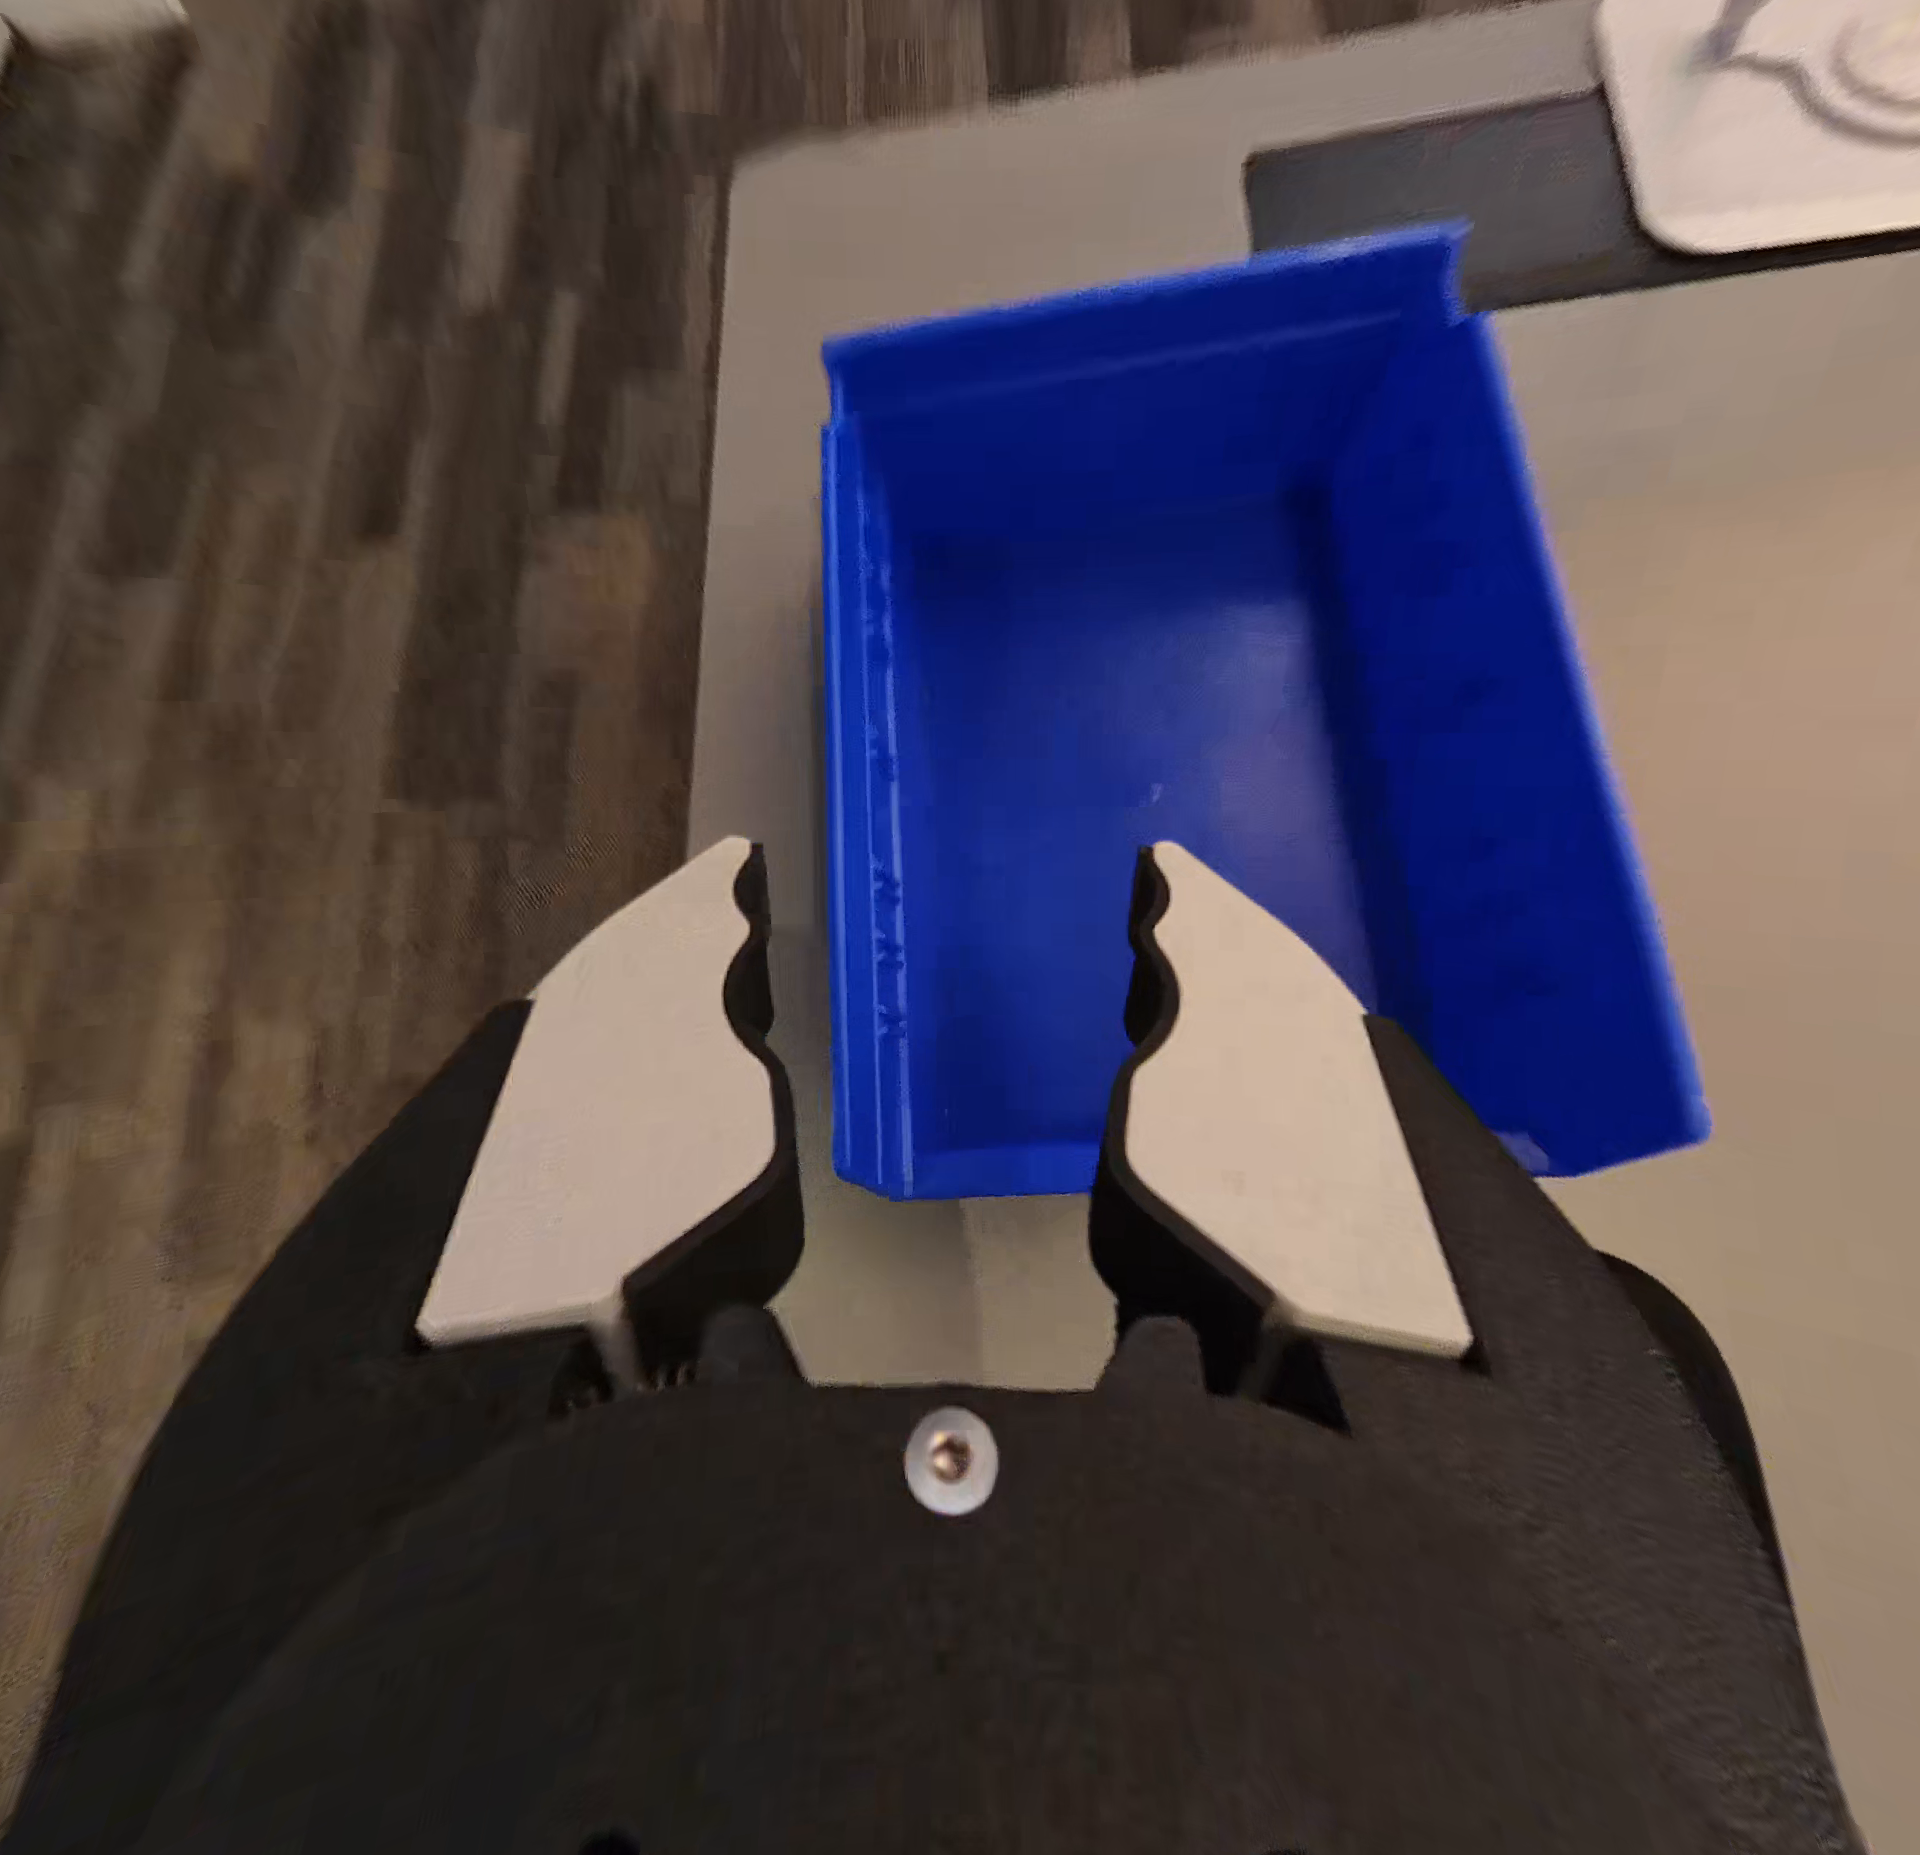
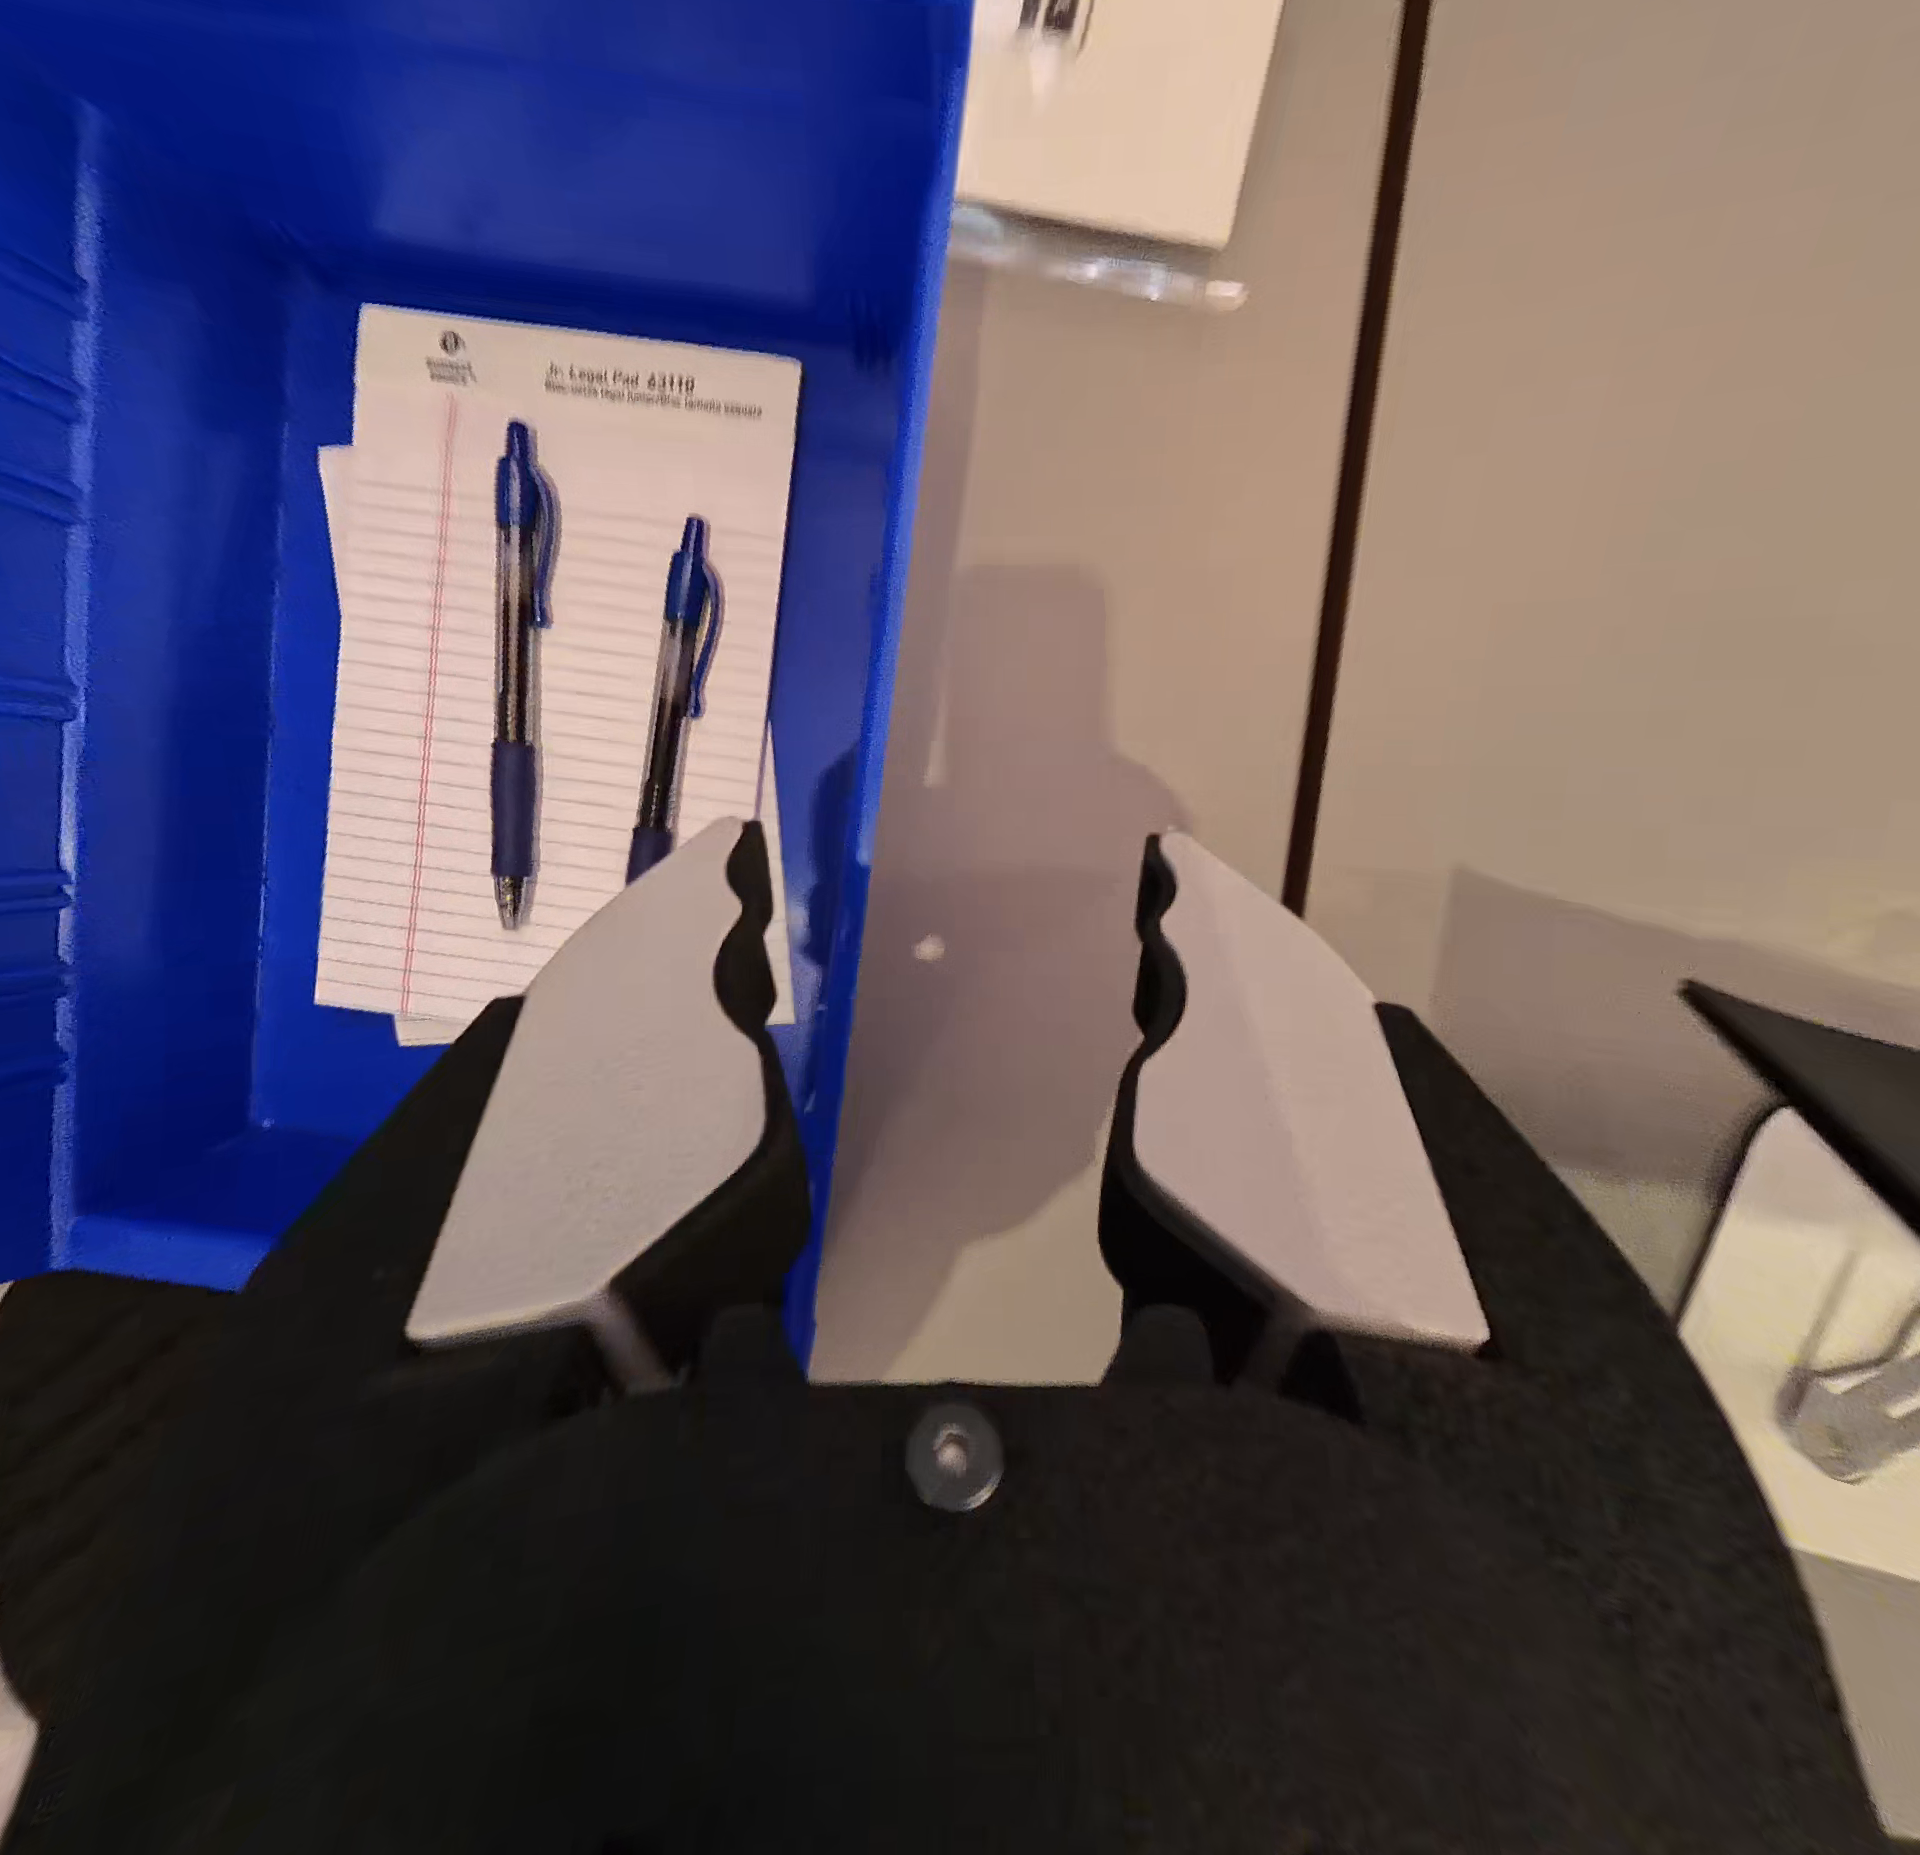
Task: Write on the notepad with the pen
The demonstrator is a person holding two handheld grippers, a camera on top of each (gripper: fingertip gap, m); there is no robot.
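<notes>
Found left tongs (image 1: 948,847) released, jaws spread wide, gripping nothing, poised over the near end of an empty blue bin (image 1: 1455,662) on a grey table (image 1: 769,455). No pad or pen visible ahead of those tongs. Found right tongs (image 2: 953,834) likewise released and empty, jaws apart. Logged a second blue bin (image 2: 904,455) ahead and to the left of the right tongs, its right-hand wall running roughly between the jaws. Spotted the notepad (image 2: 597,766) flat on that bin's floor, ahead-left of the right tongs, its near right corner hidden behind the left finger. Counted two pens on the pad: pen (image 2: 516,683) farther left, tip toward the tongs, and second pen (image 2: 673,683) just beyond the left fingertip, lower end hidden behind it. Judged the step as the opening approach: nothing picked up yet, no writing begun. Reckoned the next move calls for shifting the right tongs left, past the wall and down into the bin, straddling one pen's barrel crosswise, then clenching. Could not tell from the motion blur how close the tongs stood to the pad.
</notes>
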